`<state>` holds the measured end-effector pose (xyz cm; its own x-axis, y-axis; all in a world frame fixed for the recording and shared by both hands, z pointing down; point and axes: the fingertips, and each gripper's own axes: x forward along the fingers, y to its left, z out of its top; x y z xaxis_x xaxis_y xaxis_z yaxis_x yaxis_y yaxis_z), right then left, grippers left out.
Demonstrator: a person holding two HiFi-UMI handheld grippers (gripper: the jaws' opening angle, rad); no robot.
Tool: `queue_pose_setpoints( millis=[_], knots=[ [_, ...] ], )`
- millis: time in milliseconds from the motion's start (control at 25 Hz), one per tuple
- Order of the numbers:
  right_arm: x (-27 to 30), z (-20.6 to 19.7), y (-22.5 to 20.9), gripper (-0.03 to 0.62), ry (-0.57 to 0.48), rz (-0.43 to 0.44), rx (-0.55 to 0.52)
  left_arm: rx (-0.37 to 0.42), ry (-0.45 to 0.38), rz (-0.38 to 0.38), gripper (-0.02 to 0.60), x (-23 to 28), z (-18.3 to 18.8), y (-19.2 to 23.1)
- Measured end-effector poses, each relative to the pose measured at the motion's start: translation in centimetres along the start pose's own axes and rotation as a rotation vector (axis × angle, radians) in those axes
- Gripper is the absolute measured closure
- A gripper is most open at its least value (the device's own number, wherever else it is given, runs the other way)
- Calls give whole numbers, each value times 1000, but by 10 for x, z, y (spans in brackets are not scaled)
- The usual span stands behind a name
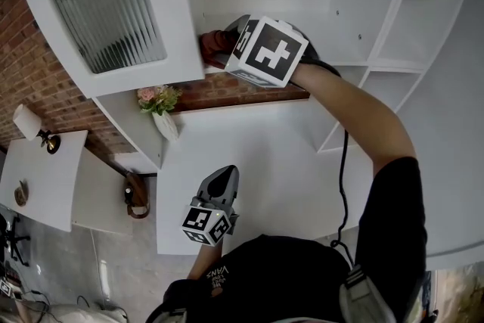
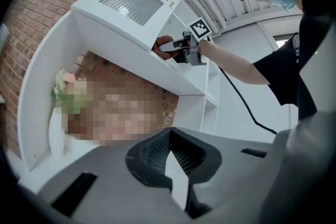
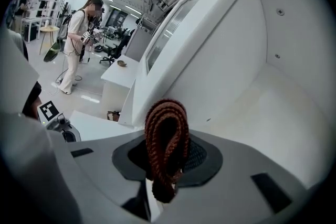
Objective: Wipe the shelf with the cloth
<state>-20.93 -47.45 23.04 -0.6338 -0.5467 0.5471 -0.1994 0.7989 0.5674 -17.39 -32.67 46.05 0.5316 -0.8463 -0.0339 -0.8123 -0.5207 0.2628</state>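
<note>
A folded red-brown cloth (image 3: 167,144) sticks up between the jaws of my right gripper (image 3: 168,168), which is shut on it. In the head view the right gripper (image 1: 227,43) reaches into the white cabinet and holds the cloth (image 1: 211,46) at the left end of the white shelf (image 1: 344,38). The bare shelf (image 3: 273,107) spreads out ahead of the cloth. My left gripper (image 1: 221,179) hangs low over the white counter with its jaws together and nothing in them. The left gripper view shows the left gripper (image 2: 169,136) shut and the cloth (image 2: 163,44) far up on the shelf.
The cabinet door (image 1: 106,7) with ribbed glass stands open at the left. A vase of flowers (image 1: 160,108) sits below it by the brick wall. The white counter (image 1: 257,163) lies under the shelf, with open compartments (image 1: 427,19) at the right. A black cable (image 1: 344,163) trails from my right arm.
</note>
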Motion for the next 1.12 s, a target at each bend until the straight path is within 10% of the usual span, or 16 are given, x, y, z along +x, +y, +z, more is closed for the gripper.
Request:
queue_pose_setpoints(
  millis=[1120],
  knots=[
    [-145,-220,-88,500,410,-398,174,-15,87,-296,574,76,-29,-78]
  ],
)
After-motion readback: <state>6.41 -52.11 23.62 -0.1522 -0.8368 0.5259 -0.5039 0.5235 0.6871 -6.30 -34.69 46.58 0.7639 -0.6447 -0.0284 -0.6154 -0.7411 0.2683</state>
